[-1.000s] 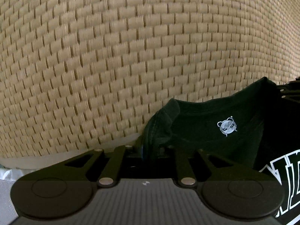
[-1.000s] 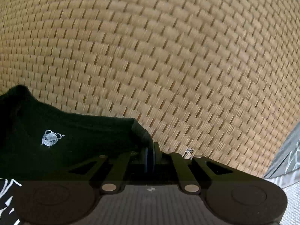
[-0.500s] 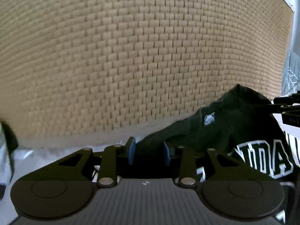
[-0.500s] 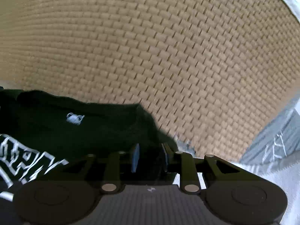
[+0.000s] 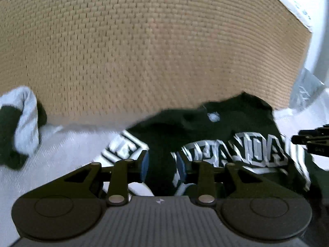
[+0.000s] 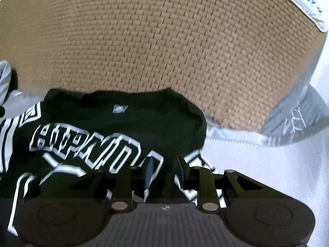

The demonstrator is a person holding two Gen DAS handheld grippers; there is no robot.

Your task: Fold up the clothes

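Note:
A black T-shirt (image 5: 205, 135) with big white block letters lies on a white sheet (image 5: 61, 144), its neck edge with a small white logo (image 5: 213, 117) towards the woven mat. My left gripper (image 5: 162, 162) hovers over the shirt's left part, jaws apart, pads clear of the cloth. In the right wrist view the same shirt (image 6: 102, 123) fills the lower left. My right gripper (image 6: 164, 167) stands open above its right edge with nothing held. Its black tip (image 5: 312, 140) shows at the left wrist view's right edge.
A tan woven mat (image 5: 144, 51) covers the far half of both views. A grey and black garment (image 5: 24, 123) lies bunched at the left. A grey printed cloth (image 6: 292, 119) lies at the right. White sheet (image 6: 267, 175) stretches right of the shirt.
Both grippers let go of the shirt's neck edge, opened, and drew back and upward. The shirt now lies flat, and its white lettering has come into view.

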